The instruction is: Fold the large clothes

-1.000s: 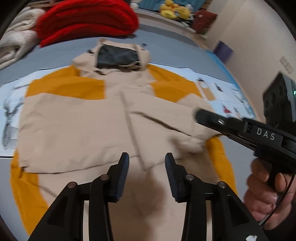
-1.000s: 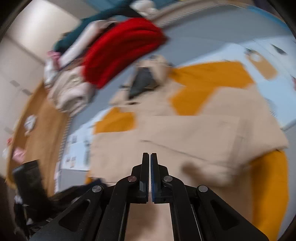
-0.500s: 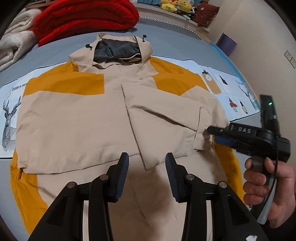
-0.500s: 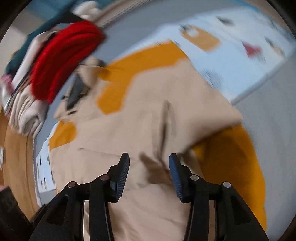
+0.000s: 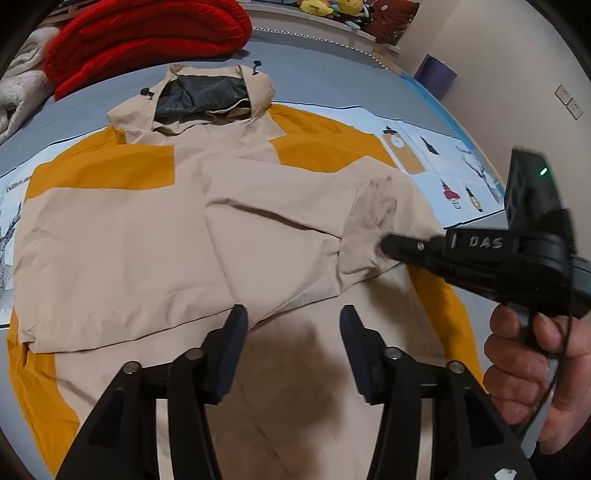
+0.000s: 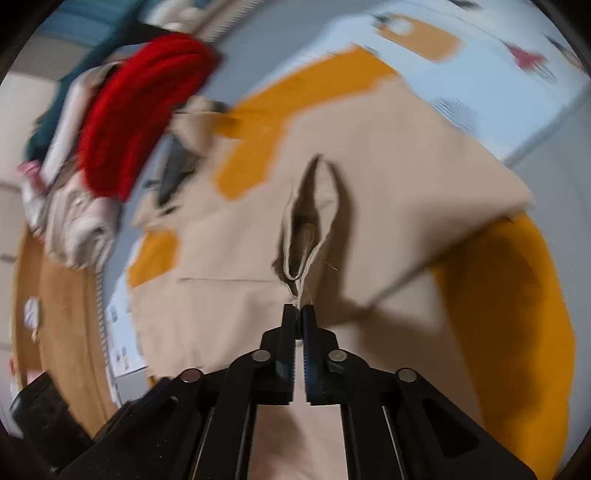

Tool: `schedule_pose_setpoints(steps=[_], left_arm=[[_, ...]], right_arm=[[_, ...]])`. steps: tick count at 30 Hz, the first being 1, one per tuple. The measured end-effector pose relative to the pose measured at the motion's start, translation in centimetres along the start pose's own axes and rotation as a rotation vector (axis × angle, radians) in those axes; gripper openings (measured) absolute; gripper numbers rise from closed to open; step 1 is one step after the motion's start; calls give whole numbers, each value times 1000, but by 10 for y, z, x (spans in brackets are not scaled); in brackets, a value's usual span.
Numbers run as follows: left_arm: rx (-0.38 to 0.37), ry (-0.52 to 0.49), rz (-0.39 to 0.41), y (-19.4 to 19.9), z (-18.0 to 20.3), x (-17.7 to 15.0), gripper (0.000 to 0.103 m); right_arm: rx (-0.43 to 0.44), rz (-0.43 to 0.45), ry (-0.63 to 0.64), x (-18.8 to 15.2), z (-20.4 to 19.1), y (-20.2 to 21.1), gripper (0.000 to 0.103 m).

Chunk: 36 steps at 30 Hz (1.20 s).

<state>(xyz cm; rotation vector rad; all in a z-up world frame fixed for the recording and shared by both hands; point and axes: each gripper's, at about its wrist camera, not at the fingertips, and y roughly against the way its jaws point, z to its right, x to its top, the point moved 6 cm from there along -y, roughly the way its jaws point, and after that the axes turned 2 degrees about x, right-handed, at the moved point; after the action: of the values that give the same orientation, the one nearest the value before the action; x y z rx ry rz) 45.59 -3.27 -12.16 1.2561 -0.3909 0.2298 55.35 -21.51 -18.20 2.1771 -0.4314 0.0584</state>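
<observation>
A large beige and orange hooded jacket [image 5: 122,236] lies flat on a grey surface, both sleeves folded across the body. My left gripper [image 5: 291,347] is open and empty, hovering above the jacket's lower middle. My right gripper [image 6: 299,314] is shut on the sleeve cuff [image 6: 306,229] of the right sleeve and lifts it a little; the cuff opening gapes toward the camera. In the left wrist view the right gripper [image 5: 388,245] pinches the cuff [image 5: 373,218] at the right side of the jacket.
A red blanket [image 5: 147,33] and a cream one [image 5: 18,92] lie behind the hood [image 5: 203,96]. A printed sheet [image 5: 443,162] lies under the jacket. Soft toys [image 5: 332,7] sit far back. A wall [image 5: 517,55] stands at the right.
My right gripper opened half a second ago, then closed on the sleeve cuff and raised it. The left gripper stayed open in place.
</observation>
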Motion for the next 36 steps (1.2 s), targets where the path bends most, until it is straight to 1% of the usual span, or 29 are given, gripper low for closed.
schedule_pose_setpoints(steps=[2,7,8,10,11,12,13,14,15,16,17,18,19,20,21,23,24,25,26,27,28,29,31,32,33,35,36], left_arm=[[-14,1,12,3,2,2,53],[-42,14,74,15,4,10,54],[-43,22,91,18,2,12,54],[-27,49,142,28,-6,18,52],[-21,63,165,32,-10,20,48],[-19,71,181,35,-13,22,30],[-13,78,193,38,-17,24,20],[25,95,191,39,-27,25,11],[52,109,191,39,-32,25,8],[94,151,199,42,-47,25,7],[109,178,201,42,-54,24,6],[137,239,204,45,-71,23,6],[151,270,207,47,-81,22,6],[178,324,214,51,-97,20,6],[199,368,220,56,-110,18,6],[219,455,225,62,-134,13,7],[217,503,223,64,-147,9,7],[210,548,215,66,-159,5,7],[201,590,199,64,-170,1,12],[176,632,174,60,-180,-4,19],[148,666,161,59,-186,-7,22],[104,717,150,57,-193,-14,23],[83,750,146,53,-201,-18,23],[93,749,147,53,-201,-20,14],[105,740,151,54,-203,-19,9],[112,740,173,60,-205,-17,7],[122,737,195,65,-206,-16,7]], right_arm=[[63,18,66,-2,-24,7,3],[289,33,262,-19,-94,25,3],[335,30,297,-23,-106,29,3],[395,16,352,-33,-123,34,3],[420,6,379,-39,-132,35,3],[445,-8,406,-45,-141,35,3],[462,-20,424,-50,-146,35,4],[467,-25,431,-52,-149,34,5],[464,-28,433,-54,-149,33,7],[442,-24,423,-53,-146,30,19],[409,-19,405,-51,-142,26,30],[377,-7,383,-46,-135,23,48],[343,15,357,-41,-125,21,50],[287,44,316,-33,-113,19,50],[251,56,283,-27,-104,18,50],[148,76,187,-14,-75,14,50],[65,80,123,-7,-54,10,50],[4,79,75,-3,-38,7,50],[-55,72,26,-1,-20,4,50],[-114,59,-28,1,-3,0,50],[-148,43,-88,0,15,-3,50],[-152,27,-157,1,31,-7,50],[-151,6,-260,1,51,-10,50],[-150,2,-297,1,59,-11,50],[-148,1,-320,2,63,-12,50],[-139,0,-362,3,71,-11,50],[-140,2,-372,3,73,-11,47]])
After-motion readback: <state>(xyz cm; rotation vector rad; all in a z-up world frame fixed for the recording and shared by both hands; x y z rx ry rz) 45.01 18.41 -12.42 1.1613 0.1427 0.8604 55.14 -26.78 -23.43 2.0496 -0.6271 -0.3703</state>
